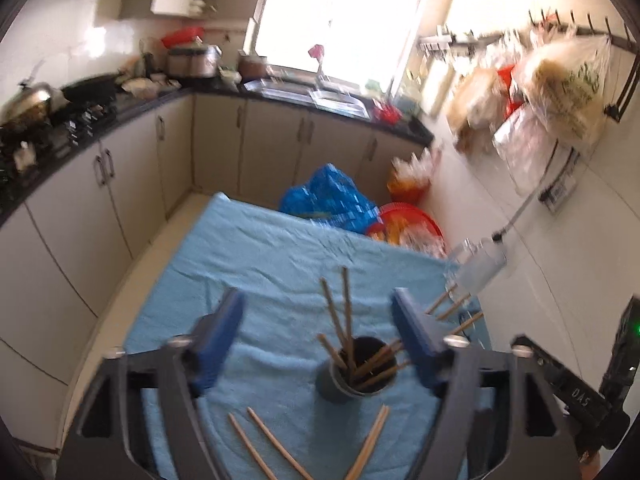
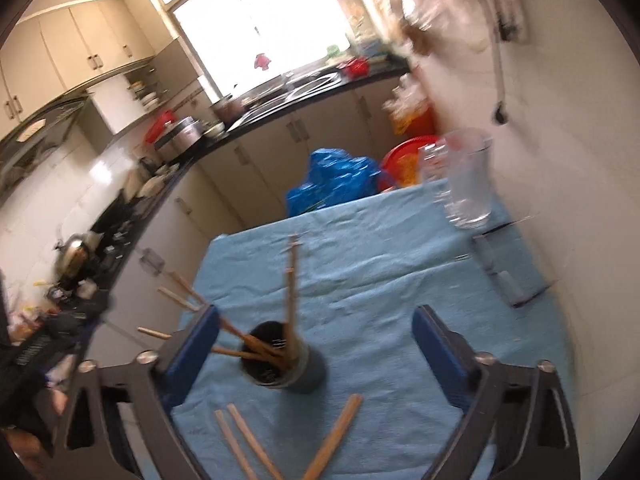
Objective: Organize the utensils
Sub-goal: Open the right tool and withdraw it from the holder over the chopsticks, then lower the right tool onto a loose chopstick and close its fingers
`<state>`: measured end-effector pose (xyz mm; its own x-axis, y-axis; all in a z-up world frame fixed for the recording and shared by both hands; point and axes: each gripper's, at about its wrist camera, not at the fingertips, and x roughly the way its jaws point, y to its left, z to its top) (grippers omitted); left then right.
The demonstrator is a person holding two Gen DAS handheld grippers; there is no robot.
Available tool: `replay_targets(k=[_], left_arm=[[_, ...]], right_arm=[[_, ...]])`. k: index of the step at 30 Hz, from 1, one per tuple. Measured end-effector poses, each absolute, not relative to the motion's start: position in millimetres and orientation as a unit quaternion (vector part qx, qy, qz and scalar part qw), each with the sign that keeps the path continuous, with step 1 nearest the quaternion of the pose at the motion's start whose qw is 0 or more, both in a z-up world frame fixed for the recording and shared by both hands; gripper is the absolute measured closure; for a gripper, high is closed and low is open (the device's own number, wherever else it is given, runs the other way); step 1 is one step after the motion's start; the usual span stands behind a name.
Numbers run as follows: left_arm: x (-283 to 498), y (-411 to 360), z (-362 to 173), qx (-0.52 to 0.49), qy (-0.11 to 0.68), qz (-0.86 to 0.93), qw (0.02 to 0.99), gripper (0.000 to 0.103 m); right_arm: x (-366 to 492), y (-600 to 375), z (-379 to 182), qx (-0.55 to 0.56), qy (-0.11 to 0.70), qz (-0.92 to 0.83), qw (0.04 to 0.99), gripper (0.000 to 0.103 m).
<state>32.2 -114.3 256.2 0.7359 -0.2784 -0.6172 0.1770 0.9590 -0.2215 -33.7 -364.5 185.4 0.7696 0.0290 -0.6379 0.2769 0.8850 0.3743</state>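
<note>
A dark round holder stands on the blue cloth with several wooden chopsticks sticking out of it. It also shows in the right wrist view with its chopsticks. More chopsticks lie flat on the cloth in front of it, two on the left and a pair on the right; the right wrist view shows them too. My left gripper is open and empty above the holder. My right gripper is open and empty, the holder near its left finger.
A clear glass and a grey metal stand sit at the cloth's far right. A blue bag and red basins lie beyond the table. Cabinets and a dark counter run along the left; a white wall is at the right.
</note>
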Motion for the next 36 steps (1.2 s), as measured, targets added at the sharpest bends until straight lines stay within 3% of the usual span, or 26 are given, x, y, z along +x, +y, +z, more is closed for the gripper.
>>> replay_targets(k=[2,7,21,31,33,36], left_arm=[[20,-101,258,-0.078,0.32,-0.095,0.939,0.007],[3,-66,238,-0.092,0.322,-0.048,0.941,0.003],[-16,-7,96,-0.149,0.525,0.012,0.838,0.003],[-2,-34,50,-0.171,0.614,-0.006,0.771,0.003],[0,-42,46,-0.162,0.624,-0.013,0.764,0.005],[4,-54,44,-0.146,0.63,-0.018,0.762,0.016]], right_arm=[[-41,-369,182,0.221,0.342,-0.093,0.908,0.0],[-48,-377,141,0.236,0.41,-0.076,0.878,0.0],[-64,-359,62,0.304,0.509,-0.046,0.804,0.0],[-59,-341,21,0.339,0.577,-0.048,0.742,0.0],[-57,-342,18,0.347,0.585,-0.054,0.731,0.0],[-54,-344,13,0.374,0.589,-0.062,0.714,0.004]])
